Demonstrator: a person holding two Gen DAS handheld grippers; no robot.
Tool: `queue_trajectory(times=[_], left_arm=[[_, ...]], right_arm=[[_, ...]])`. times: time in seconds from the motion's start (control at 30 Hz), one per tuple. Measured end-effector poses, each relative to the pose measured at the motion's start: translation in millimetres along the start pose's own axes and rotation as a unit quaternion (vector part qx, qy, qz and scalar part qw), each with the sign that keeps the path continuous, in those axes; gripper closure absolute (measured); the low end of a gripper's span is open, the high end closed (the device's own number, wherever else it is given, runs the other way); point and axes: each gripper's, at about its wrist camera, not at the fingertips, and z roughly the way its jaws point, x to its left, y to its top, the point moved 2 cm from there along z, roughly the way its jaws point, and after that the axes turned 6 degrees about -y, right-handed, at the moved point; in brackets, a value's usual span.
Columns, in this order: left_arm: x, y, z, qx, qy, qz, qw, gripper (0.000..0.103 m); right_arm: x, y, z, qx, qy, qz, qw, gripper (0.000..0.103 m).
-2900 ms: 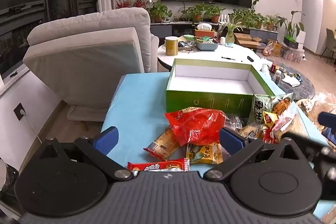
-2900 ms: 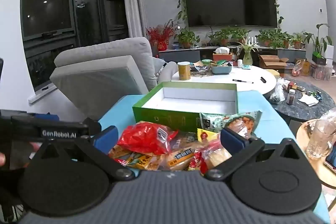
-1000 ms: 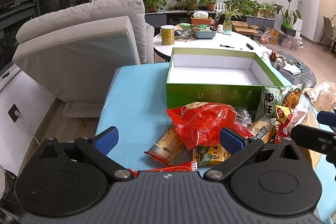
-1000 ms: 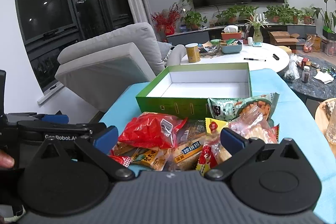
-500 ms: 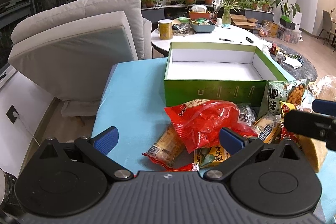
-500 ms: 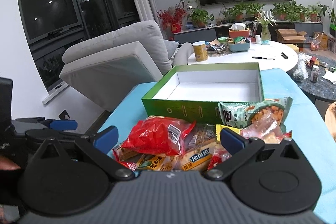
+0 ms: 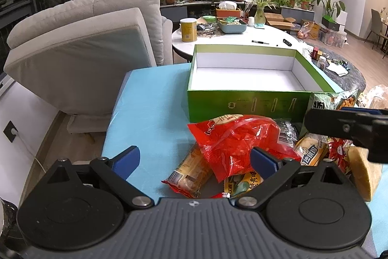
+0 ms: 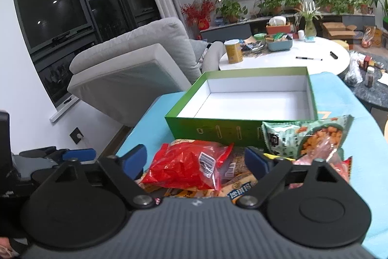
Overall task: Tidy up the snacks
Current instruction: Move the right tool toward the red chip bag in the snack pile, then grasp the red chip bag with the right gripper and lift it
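Note:
An empty green box [image 7: 245, 101] with a white inside stands on the light-blue table [image 7: 150, 113]; it also shows in the right wrist view [image 8: 218, 131]. In front of it lies a pile of snack packets: a red bag [image 7: 232, 140] [image 8: 186, 166] on top, an orange noodle packet [image 7: 191, 171], a green nut bag [image 8: 305, 137]. My left gripper [image 7: 195, 158] is open above the pile's near left side. My right gripper [image 8: 195, 158] is open just above the red bag, touching nothing. The right gripper's side shows at the right of the left wrist view [image 7: 344, 128].
A grey armchair [image 7: 80, 50] stands left of the table. A white round table [image 7: 232, 38] with a yellow can [image 7: 188, 29], a blue tray and pens is behind the box. A dark low table [image 8: 371, 89] with bottles is at the right.
Both grippers have moved forward and lower toward the snack pile. The right gripper has shifted left over the red bag. Nothing has been picked up.

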Motion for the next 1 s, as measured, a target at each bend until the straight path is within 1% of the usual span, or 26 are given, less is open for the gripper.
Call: queue_trajectory(times=[0.1, 0.17, 0.67, 0.77, 0.87, 1.0], left_arm=[[0, 0, 3, 0.002, -0.001, 0.0, 1.0, 0.007], [0, 0, 5, 0.004, -0.003, 0.001, 1.0, 0.009], [1, 2, 16, 0.009, -0.017, 0.002, 0.9998, 0.01], [0, 2, 19, 0.008, -0.028, 0.006, 0.9996, 0.013], [-2, 3, 24, 0.007, -0.049, 0.011, 0.9987, 0.015], [-8, 5, 36, 0.018, -0.065, 0.021, 0.9975, 0.015]], right_arm=[[-1, 1, 4, 0.007, 0.006, 0.005, 1.0, 0.018], [0, 1, 7, 0.011, 0.008, 0.006, 1.0, 0.018], [-5, 2, 24, 0.039, 0.011, 0.025, 0.999, 0.018], [-6, 3, 29, 0.047, 0.013, 0.032, 0.998, 0.018], [-6, 6, 38, 0.061, 0.015, 0.043, 0.997, 0.018], [-8, 9, 56, 0.084, 0.009, 0.06, 0.995, 0.018]])
